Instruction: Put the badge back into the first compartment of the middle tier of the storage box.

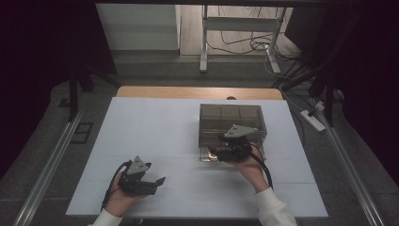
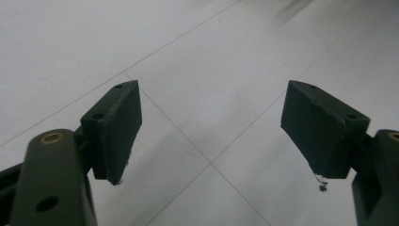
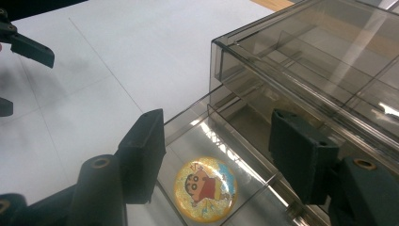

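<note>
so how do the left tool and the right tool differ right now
The left tool sits over bare white table; the right tool is at the smoky clear box, above a cartoon badge in its open drawer. The left is near the table's front edge, the right farther in. Both are open and hold nothing.

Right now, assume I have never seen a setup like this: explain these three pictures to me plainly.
No robot here: a person holds a hand tool with two black fingers in each hand. One camera looks down from above; the other two ride on the tools.

From above, the left gripper hovers open over the white table cover, holding nothing. The right gripper is at the front of a smoky clear plastic box, whose bottom drawer is pulled out.

The right gripper's camera shows its fingers open either side of a round cartoon badge lying in that drawer. Nothing is gripped.
</note>
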A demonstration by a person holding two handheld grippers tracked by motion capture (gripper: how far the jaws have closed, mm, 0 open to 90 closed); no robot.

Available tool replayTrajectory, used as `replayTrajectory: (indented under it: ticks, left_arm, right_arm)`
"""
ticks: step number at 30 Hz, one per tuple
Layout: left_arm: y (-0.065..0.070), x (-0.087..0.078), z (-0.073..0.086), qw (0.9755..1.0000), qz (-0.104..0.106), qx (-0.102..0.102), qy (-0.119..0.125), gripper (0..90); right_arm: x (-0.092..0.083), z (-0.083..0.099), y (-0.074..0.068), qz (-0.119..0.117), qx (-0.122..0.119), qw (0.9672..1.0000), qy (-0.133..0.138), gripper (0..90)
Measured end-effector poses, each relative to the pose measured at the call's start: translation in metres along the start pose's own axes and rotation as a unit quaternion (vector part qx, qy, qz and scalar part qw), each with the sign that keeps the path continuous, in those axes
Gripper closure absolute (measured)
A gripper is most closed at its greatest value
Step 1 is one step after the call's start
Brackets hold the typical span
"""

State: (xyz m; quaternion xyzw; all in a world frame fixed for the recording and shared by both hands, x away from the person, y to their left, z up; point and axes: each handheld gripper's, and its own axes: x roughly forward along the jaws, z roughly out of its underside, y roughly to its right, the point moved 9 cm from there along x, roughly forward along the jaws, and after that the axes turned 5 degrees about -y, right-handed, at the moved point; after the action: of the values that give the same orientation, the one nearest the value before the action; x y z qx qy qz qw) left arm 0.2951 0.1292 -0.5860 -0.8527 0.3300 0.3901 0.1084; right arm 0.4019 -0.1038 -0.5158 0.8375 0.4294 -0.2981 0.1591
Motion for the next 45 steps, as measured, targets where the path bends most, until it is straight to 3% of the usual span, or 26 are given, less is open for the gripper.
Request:
replayTrajectory:
  ticks: [15,45]
  left_arm:
    - [-0.001,0.000,0.000,1.0000,0.000,0.000,0.001,21.6]
    - [0.000,0.000,0.000,1.0000,0.001,0.000,0.001,21.5]
  right_arm:
    - [-0.006,0.003,0.001,0.003,0.001,1.0000,0.001,35.9]
    - [-0.034,0.031,0.012,0.028,0.006,0.9995,-0.011,35.9]
